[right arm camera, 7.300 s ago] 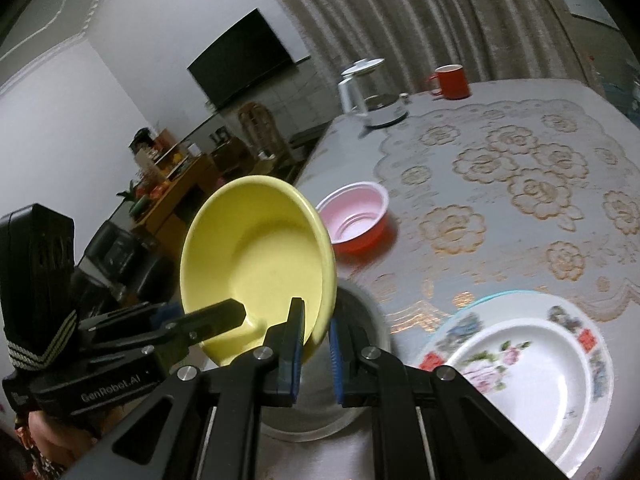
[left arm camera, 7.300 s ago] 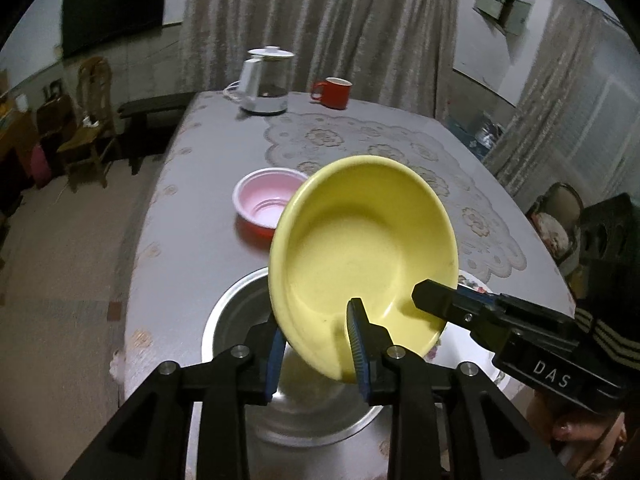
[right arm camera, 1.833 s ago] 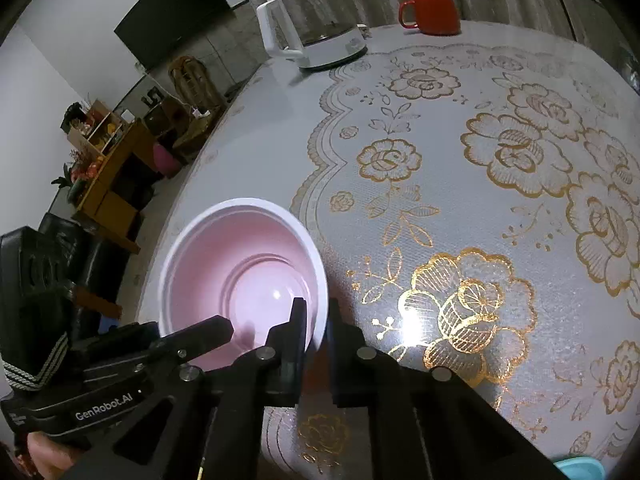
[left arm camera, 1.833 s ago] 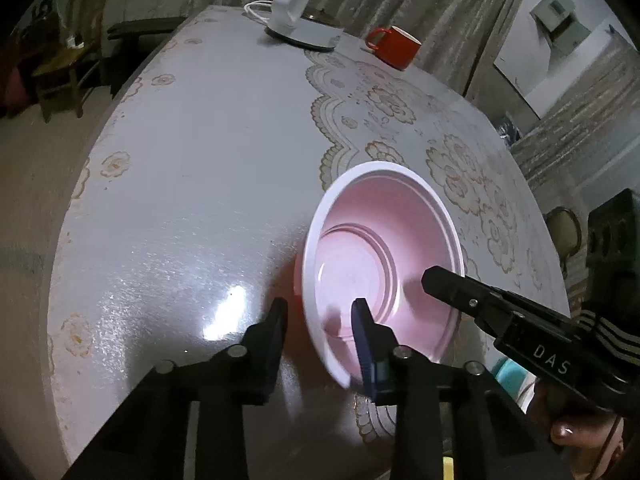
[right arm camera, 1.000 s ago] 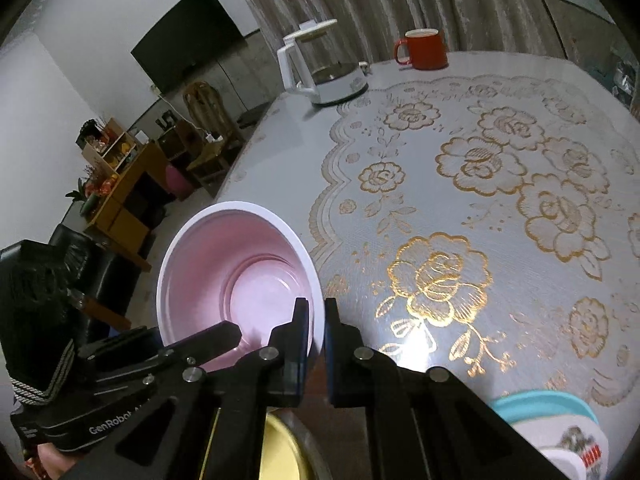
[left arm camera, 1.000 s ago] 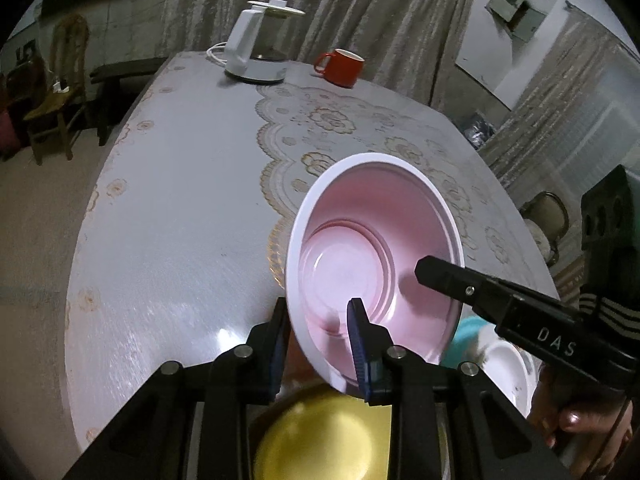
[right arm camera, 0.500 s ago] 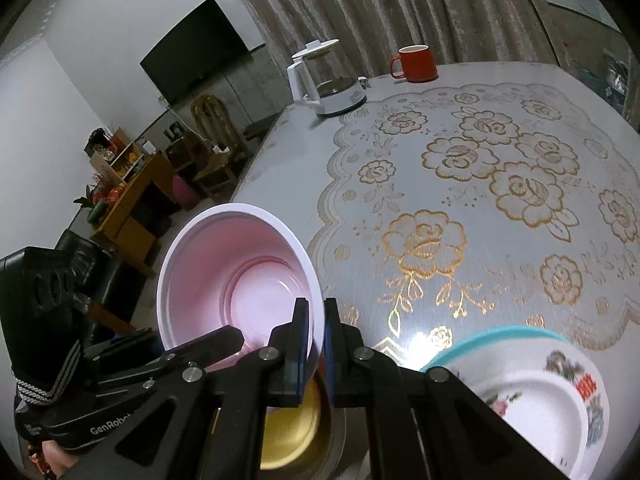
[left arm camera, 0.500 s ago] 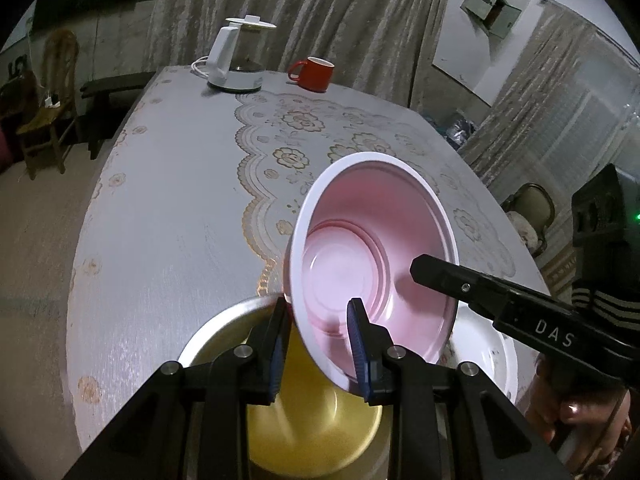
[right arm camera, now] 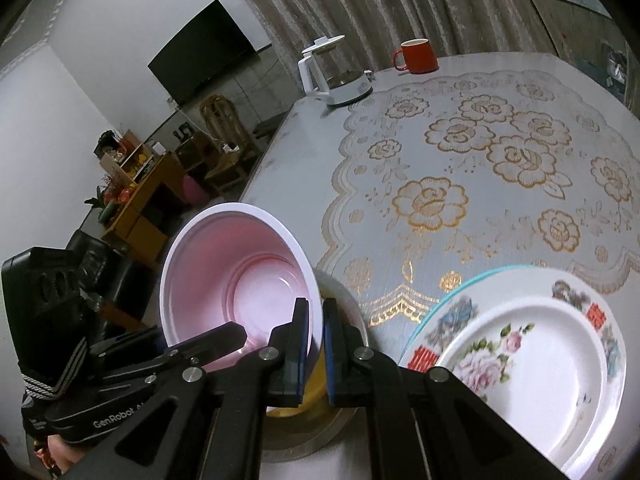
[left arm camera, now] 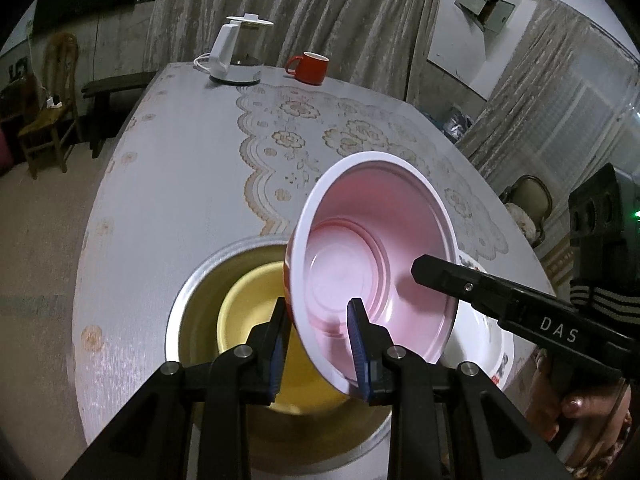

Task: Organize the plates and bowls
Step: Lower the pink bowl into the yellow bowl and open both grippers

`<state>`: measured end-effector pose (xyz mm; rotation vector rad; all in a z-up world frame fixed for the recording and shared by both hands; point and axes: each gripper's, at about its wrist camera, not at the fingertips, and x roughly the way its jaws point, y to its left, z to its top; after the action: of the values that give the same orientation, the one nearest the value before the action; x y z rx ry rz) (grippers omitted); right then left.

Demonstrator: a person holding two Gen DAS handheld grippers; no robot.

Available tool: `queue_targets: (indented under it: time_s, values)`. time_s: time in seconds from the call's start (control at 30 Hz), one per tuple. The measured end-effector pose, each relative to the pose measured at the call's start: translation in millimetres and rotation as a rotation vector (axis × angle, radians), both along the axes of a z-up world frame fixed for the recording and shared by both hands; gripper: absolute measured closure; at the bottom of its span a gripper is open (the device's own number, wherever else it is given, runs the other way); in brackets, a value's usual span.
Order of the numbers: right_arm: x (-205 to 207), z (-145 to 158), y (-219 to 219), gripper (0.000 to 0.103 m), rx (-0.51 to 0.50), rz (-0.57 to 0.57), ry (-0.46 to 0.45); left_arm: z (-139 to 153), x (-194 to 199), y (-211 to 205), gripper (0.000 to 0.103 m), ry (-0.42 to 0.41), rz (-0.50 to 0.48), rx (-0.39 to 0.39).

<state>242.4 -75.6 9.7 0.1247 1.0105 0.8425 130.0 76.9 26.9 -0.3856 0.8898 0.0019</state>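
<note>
Both grippers hold one pink bowl (left arm camera: 372, 264) with a white rim, tilted, in the air. My left gripper (left arm camera: 318, 344) is shut on its near rim. My right gripper (right arm camera: 316, 344) is shut on the opposite rim of the pink bowl (right arm camera: 236, 272). Below it a yellow bowl (left arm camera: 248, 312) sits inside a steel bowl (left arm camera: 188, 308) near the table's front edge. The yellow bowl shows only as a sliver in the right wrist view (right arm camera: 312, 384). A flowered white plate (right arm camera: 520, 368) lies on a larger teal-rimmed plate (right arm camera: 452, 292) to the right.
A white electric kettle (left arm camera: 236, 52) and a red mug (left arm camera: 310, 68) stand at the far end of the table (left arm camera: 180, 160). A lace cloth with gold flowers (right arm camera: 480, 168) covers the middle. Chairs and a cabinet stand off the left edge.
The pink bowl, lifted off the table, has been carried back toward the near edge and now hangs over the steel bowl holding the yellow bowl. Both grippers kept their hold.
</note>
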Motion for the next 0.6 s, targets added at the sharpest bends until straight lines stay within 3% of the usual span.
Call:
queue_targets:
  time_s: [0.6]
  values:
    - [-26,-29,10,0.094,-0.05,0.061,0.08,-35,-14,10,0.074,0.096,0.003,-0.016]
